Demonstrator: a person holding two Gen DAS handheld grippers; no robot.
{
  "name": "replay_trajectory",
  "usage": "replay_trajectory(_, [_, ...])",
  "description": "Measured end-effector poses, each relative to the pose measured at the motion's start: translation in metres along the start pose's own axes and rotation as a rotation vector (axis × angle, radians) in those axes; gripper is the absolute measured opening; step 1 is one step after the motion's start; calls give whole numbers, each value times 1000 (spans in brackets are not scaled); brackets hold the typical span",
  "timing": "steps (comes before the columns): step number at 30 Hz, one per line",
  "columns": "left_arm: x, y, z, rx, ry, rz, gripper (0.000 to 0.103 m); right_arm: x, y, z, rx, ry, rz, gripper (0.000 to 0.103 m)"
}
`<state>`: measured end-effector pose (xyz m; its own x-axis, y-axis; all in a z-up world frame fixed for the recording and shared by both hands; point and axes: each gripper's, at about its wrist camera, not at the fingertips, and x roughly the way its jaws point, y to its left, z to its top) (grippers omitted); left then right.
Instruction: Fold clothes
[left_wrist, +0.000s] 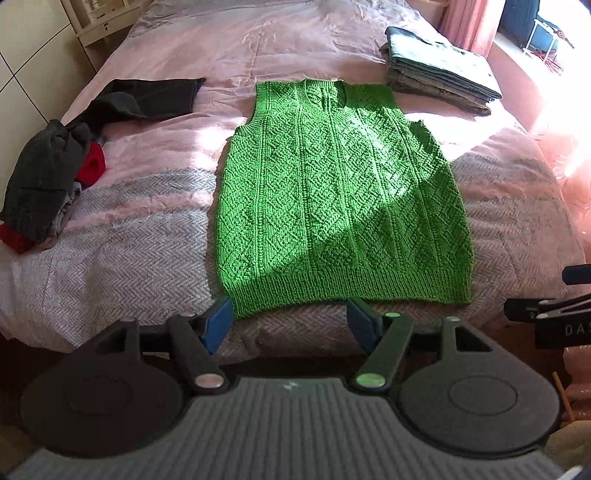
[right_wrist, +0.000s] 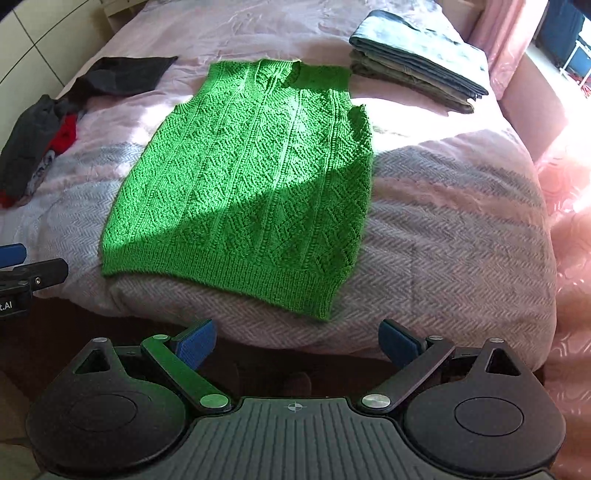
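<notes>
A green knitted sleeveless vest (left_wrist: 332, 192) lies flat on the bed, neck away from me, hem toward me; it also shows in the right wrist view (right_wrist: 251, 184). My left gripper (left_wrist: 291, 321) is open and empty, its blue pads (left_wrist: 218, 325) just below the vest's hem at its left part, close to the cloth. My right gripper (right_wrist: 297, 341) is open and empty, a short way below the hem's right corner, off the bed's front edge. Part of the right gripper shows at the right edge of the left wrist view (left_wrist: 550, 314).
The bed (left_wrist: 122, 258) has a pink cover and a grey herringbone blanket. A stack of folded clothes (left_wrist: 439, 66) sits at the back right. A heap of dark and red unfolded clothes (left_wrist: 51, 173) lies at the left. A pink curtain (right_wrist: 509, 33) hangs at the far right.
</notes>
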<state>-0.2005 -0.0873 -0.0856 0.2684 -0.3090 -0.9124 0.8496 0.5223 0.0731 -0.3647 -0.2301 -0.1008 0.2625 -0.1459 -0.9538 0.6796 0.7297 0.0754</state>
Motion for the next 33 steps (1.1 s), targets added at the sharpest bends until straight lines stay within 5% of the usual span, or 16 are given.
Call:
replay_trajectory(14, [7,-17,-16,-14,73,39,66,16,-8,-9,-75,74,46,97])
replay_trajectory(33, [4,-30,0,0,45,52,67,10,-19,3,-94,39,51,97])
